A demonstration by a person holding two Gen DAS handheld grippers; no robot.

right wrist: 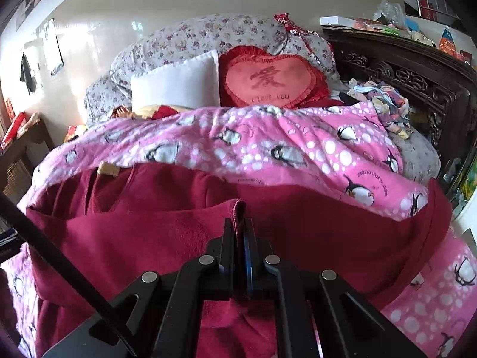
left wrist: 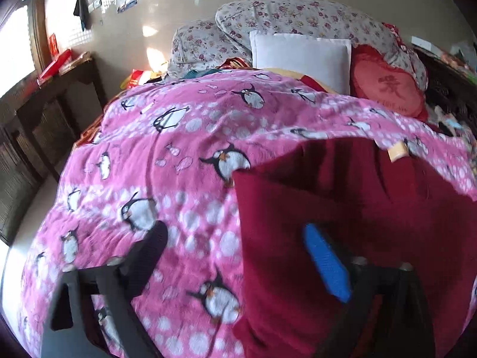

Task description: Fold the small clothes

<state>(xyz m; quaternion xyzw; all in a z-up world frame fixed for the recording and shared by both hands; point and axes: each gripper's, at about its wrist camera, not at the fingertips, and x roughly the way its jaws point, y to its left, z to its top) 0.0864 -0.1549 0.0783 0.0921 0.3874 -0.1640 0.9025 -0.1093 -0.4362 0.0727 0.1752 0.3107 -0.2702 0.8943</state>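
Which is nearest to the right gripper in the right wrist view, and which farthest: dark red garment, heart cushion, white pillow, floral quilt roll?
From the right gripper, nearest first:
1. Dark red garment: its hem is pinched in the shut jaws.
2. White pillow, behind the pink blanket, left, and heart cushion, right: too close to call.
3. Floral quilt roll, behind both, against the wall.

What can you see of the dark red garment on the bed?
The dark red garment looks like soft fleece or knit, spread across the pink penguin blanket, with a tan label at its far edge. One hemmed edge is folded up and pinched in the shut right hand-held gripper. In the left view, the left hand-held gripper stands open astride its edge, blue pad over the cloth, not pressing it.
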